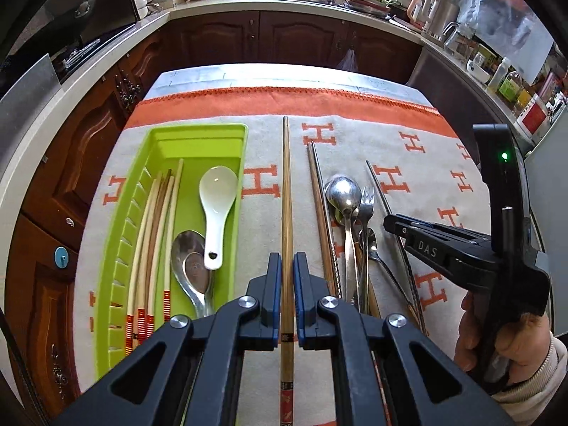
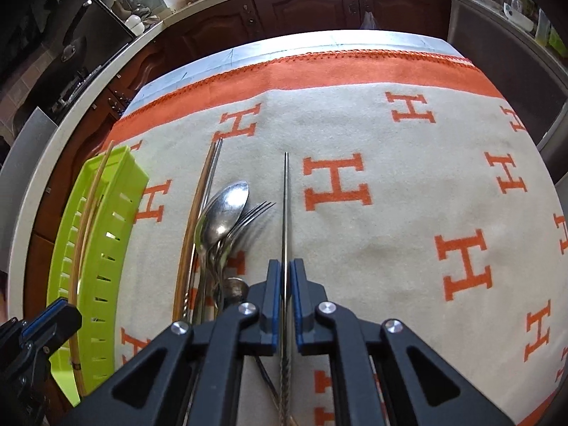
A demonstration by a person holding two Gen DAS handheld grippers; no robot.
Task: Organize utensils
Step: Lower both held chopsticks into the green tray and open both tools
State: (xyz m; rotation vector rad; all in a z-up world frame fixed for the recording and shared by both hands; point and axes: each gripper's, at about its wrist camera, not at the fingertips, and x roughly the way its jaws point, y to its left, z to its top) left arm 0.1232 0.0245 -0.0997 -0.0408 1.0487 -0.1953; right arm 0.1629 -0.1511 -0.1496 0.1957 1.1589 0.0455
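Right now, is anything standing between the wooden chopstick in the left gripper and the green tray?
Nothing visible does. The left gripper is shut on the wooden chopstick, and only bare cloth lies between it and the green tray beside it.

Open cloth (image 2: 408, 184) right of cutlery pile (image 2: 223, 227).

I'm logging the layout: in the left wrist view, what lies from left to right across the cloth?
Green tray → white spoon → wooden chopstick held in the left tongs → steel spoon → right tongs.
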